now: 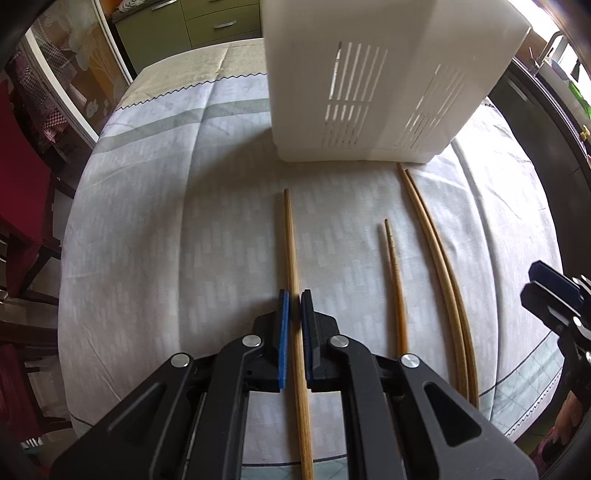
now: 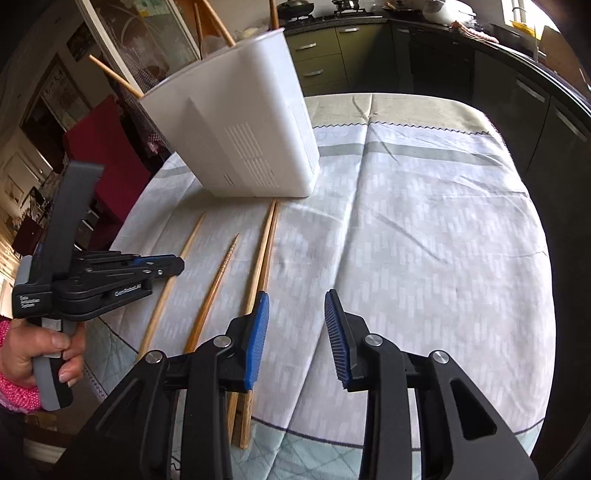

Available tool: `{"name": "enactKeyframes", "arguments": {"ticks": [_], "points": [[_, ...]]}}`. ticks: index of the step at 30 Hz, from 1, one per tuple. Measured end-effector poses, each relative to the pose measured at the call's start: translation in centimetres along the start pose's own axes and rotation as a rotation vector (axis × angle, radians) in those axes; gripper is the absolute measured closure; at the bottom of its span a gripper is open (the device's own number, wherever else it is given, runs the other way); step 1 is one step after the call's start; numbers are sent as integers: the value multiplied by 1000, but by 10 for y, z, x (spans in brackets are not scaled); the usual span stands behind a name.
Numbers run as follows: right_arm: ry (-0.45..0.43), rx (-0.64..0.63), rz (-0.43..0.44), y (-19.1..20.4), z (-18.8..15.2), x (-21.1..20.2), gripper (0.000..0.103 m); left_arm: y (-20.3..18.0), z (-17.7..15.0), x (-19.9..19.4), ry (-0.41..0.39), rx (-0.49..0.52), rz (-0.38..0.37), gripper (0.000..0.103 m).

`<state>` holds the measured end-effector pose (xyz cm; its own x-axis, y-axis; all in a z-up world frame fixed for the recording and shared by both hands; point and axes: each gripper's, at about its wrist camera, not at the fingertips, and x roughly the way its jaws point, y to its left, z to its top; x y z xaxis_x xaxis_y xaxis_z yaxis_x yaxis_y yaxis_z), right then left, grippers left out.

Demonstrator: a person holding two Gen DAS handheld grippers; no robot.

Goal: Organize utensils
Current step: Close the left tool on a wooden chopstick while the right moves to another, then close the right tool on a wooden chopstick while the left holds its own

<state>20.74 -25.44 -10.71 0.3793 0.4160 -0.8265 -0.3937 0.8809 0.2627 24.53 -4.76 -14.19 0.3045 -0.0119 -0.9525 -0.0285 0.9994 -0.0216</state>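
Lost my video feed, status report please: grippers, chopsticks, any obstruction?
Left gripper closing around one chopstick, grip unconfirmed. Right gripper open, empty. Three chopsticks loose on tablecloth. White holder ahead, path unobstructed.

Green kitchen cabinets [image 2: 325, 55], red chair [image 1: 18, 177], bright window [image 2: 524, 14].

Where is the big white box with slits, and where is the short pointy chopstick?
white slotted plastic utensil holder [image 1: 369, 122]: left wrist view, on its front wall.
short brown wooden chopstick with the ridged tip [image 2: 214, 291]: right wrist view, on its middle shaft.
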Motion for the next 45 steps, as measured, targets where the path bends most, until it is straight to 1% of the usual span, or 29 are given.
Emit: {"name": "enactKeyframes", "arguments": {"ticks": [2,4,6,14,17,19,21,23,24,27,28,32,33,37,40,41,42,45], "points": [[46,-25,-12,8,8,19,77,7,-2,-1,-2,4,5,96],[80,-40,-26,13,15,35,77,10,-4,-2,-3,9,2,96],[102,-36,-20,15,21,47,77,13,-5,-2,-6,13,-6,96],[130,-47,-56,22,34,70,77,17,-4,-1,-22,42,-18,95],[134,-62,-75,31,34,74,77,15,-7,-3,-25,49,-21,95],[138,-95,-108,40,35,78,77,14,-8,-3,-29,56,-17,95],[146,-132,-156,50,34,83,83,14,-8,-3,-30,58,-18,95],[150,-142,-207,48,33,82,83,14,-7,-3,-28,56,-23,95],[145,-127,-215,44,33,80,83,15,-7,-4,-28,56,-25,95],[142,-80,-174,33,36,73,83,15,-7,-4,-29,57,-24,95],[146,-78,-174,32,37,74,83,15,-7,-4,-27,55,-23,95],[180,-98,-196,40,42,86,82,16,-3,-2,1,44,-24,95],[178,-109,-209,43,44,89,80,16,-1,-2,12,44,-23,95],[187,-105,-222,51,48,96,80,15,4,0,49,47,-15,95],[184,-84,-212,53,48,95,83,14,8,2,72,41,-8,95],[182,-78,-216,51,44,93,88,14,9,3,77,42,-5,94],[181,-73,-217,51,45,93,89,14,10,3,79,41,-2,94],[175,-67,-220,37,48,86,93,13,10,4,86,38,4,95]]}}
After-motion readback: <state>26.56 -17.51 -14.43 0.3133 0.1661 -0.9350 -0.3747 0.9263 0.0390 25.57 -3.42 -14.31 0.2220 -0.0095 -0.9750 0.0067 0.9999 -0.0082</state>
